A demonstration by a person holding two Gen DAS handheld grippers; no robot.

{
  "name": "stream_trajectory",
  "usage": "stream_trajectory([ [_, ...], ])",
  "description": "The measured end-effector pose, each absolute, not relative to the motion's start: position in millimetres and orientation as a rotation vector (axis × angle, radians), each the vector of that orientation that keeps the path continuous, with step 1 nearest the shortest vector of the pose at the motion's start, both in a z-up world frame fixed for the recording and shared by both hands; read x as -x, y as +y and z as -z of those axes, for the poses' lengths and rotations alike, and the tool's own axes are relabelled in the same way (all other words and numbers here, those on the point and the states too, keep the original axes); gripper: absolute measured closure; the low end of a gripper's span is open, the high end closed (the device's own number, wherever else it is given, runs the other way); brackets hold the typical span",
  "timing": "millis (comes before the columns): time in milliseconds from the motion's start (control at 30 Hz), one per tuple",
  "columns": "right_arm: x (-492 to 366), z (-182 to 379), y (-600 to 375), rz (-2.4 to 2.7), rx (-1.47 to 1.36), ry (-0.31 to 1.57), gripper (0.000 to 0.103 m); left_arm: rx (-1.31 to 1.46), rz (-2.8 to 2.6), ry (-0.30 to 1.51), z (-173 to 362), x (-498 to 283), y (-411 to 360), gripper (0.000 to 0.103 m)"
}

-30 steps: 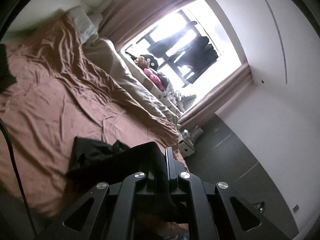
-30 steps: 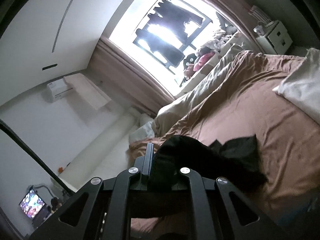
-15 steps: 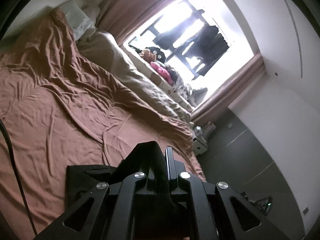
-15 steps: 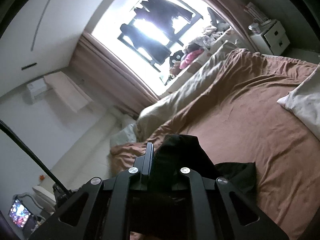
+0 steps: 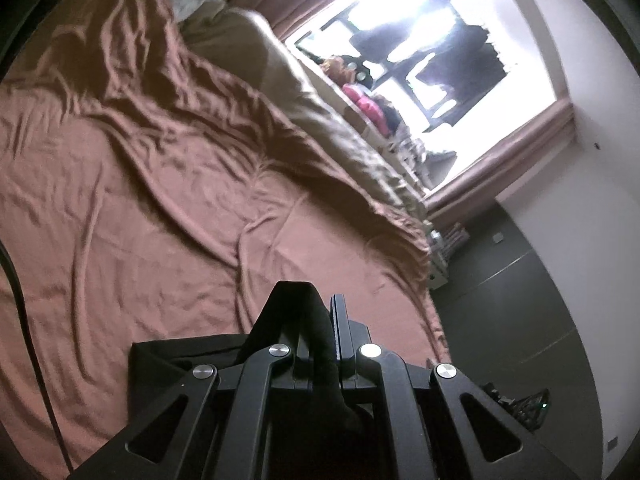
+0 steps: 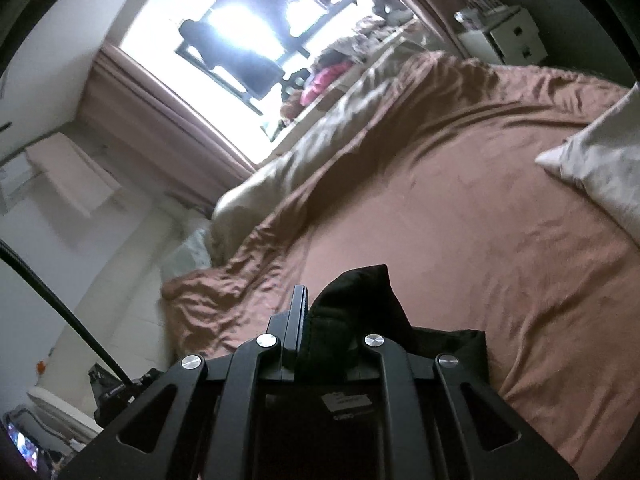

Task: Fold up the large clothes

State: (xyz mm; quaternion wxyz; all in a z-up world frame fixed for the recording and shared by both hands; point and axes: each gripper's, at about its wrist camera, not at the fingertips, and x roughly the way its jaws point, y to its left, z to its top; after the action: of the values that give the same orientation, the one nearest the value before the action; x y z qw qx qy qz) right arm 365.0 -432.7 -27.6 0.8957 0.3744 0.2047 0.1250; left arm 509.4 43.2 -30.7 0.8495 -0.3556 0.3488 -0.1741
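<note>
A black garment (image 5: 288, 312) is pinched in my left gripper (image 5: 326, 320), which is shut on a bunched edge of it; more of the cloth (image 5: 176, 356) hangs below to the left over the brown bed sheet (image 5: 120, 184). My right gripper (image 6: 310, 320) is shut on another bunched part of the same black garment (image 6: 360, 296), with a flap (image 6: 452, 344) trailing to the right above the sheet (image 6: 460, 220). Both grippers hold the garment lifted above the bed.
A beige duvet (image 5: 328, 120) lies along the window side of the bed. A white pillow (image 6: 600, 168) sits at the right. A white bedside cabinet (image 6: 504, 36) stands by the dark wall. A black cable (image 5: 28, 344) runs down the left.
Both grippers have lifted and moved forward over the bed with the garment. Less of the black cloth now lies spread on the sheet; it hangs closer under the fingers.
</note>
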Motion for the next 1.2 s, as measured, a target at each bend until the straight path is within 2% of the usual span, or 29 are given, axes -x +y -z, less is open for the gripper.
stream_trajectory([
  [233, -406.3, 34.7, -430.9, -0.254, -0.829, 0.504, 0.09, 0.823, 0.328, 0.858, 87.0, -544.4, 43.2, 0.094],
  [267, -409.3, 33.4, -430.3, -0.236, -0.832, 0.519, 0.089, 0.83, 0.326, 0.872, 92.4, -547.7, 43.0, 0.086],
  [300, -412.4, 33.0, -430.5, -0.221, -0.827, 0.526, 0.086, 0.835, 0.328, 0.876, 94.9, -549.5, 42.5, 0.07],
  [333, -415.3, 31.9, -430.6, -0.208, -0.819, 0.532, 0.071, 0.836, 0.331, 0.871, 95.9, -550.0, 42.6, 0.059],
  [367, -417.7, 28.6, -429.1, -0.193, -0.803, 0.54, 0.055, 0.831, 0.323, 0.846, 94.2, -548.1, 43.6, 0.037],
  [400, -418.0, 24.1, -427.2, -0.177, -0.789, 0.544, 0.017, 0.825, 0.314, 0.827, 92.9, -546.5, 45.3, 0.02],
  [433, -416.7, 21.6, -426.3, -0.18, -0.788, 0.541, 0.003, 0.813, 0.296, 0.799, 89.2, -543.2, 47.6, 0.014],
  [467, -414.4, 18.9, -426.8, -0.184, -0.791, 0.537, 0.003, 0.802, 0.277, 0.762, 84.1, -538.6, 51.0, 0.008],
  [500, -412.7, 13.9, -426.5, -0.186, -0.789, 0.536, 0.003, 0.8, 0.274, 0.747, 82.1, -537.0, 53.6, 0.007],
  [733, -389.3, 7.0, -428.6, -0.139, -0.724, 0.569, 0.003, 0.635, 0.184, 0.829, 89.2, -522.1, 56.0, 0.007],
  [867, -370.2, 8.9, -422.7, -0.119, -0.668, 0.615, 0.003, 0.573, 0.165, 0.95, 117.8, -507.6, 55.0, 0.026],
  [967, -362.7, 6.2, -417.7, -0.098, -0.616, 0.651, 0.004, 0.545, 0.162, 1.006, 135.4, -491.4, 54.4, 0.03],
  [1067, -354.5, 4.5, -414.8, -0.075, -0.575, 0.681, 0.016, 0.512, 0.164, 1.033, 145.2, -476.6, 51.9, 0.035],
  [1100, -350.1, 5.1, -414.1, -0.07, -0.567, 0.693, 0.027, 0.508, 0.169, 1.046, 149.1, -473.3, 51.4, 0.039],
  [1167, -342.2, 10.0, -414.0, -0.072, -0.567, 0.724, 0.036, 0.502, 0.182, 1.078, 156.6, -467.8, 47.2, 0.046],
  [1200, -341.6, 12.0, -413.8, -0.071, -0.57, 0.736, 0.037, 0.493, 0.183, 1.091, 159.6, -467.1, 44.6, 0.047],
])
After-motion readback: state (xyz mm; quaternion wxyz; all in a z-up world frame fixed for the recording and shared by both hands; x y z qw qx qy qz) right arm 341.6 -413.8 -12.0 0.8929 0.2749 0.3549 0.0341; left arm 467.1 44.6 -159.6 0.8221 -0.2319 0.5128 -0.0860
